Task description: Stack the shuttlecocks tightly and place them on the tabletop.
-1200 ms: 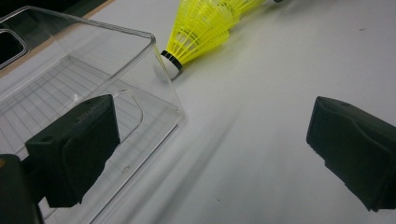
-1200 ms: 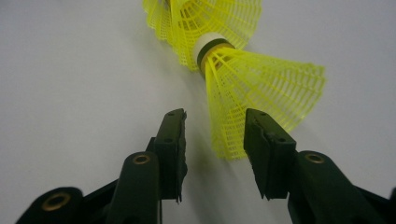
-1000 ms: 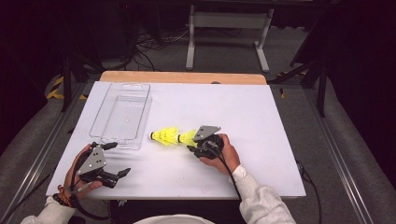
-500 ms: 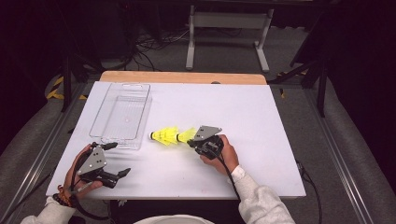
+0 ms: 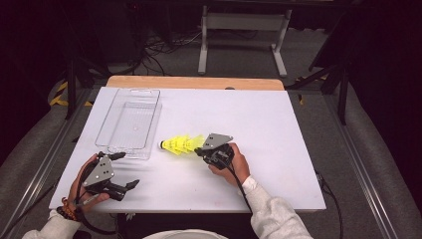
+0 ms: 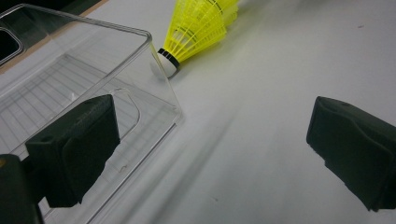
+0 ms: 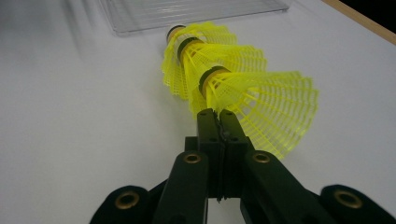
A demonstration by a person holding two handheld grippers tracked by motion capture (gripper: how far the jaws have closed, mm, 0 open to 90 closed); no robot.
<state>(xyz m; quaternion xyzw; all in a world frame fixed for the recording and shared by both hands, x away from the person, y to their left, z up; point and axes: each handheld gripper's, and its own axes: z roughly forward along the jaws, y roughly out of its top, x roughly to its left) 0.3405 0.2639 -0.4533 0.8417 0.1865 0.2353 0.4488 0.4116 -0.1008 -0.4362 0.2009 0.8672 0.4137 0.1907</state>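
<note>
A nested stack of yellow shuttlecocks [image 5: 180, 145] lies on its side on the white table, cork tip pointing at the clear plastic tray [image 5: 158, 115]. My right gripper [image 5: 200, 149] is shut on the skirt edge of the rearmost shuttlecock; in the right gripper view the jaws [image 7: 217, 115] press together on the yellow mesh [image 7: 261, 102]. My left gripper [image 5: 127, 170] stands open at the table's near left, nothing between its jaws. In the left gripper view it [image 6: 210, 135] straddles the tray's near corner [image 6: 140, 70], with the shuttlecocks [image 6: 198, 25] beyond.
The tray is empty and lies lengthwise at the table's left side. A wooden strip [image 5: 194, 82] runs along the far edge of the table. White table surface [image 5: 278, 129] stretches to the right of the right hand. Dark floor, cables and a metal stand lie beyond.
</note>
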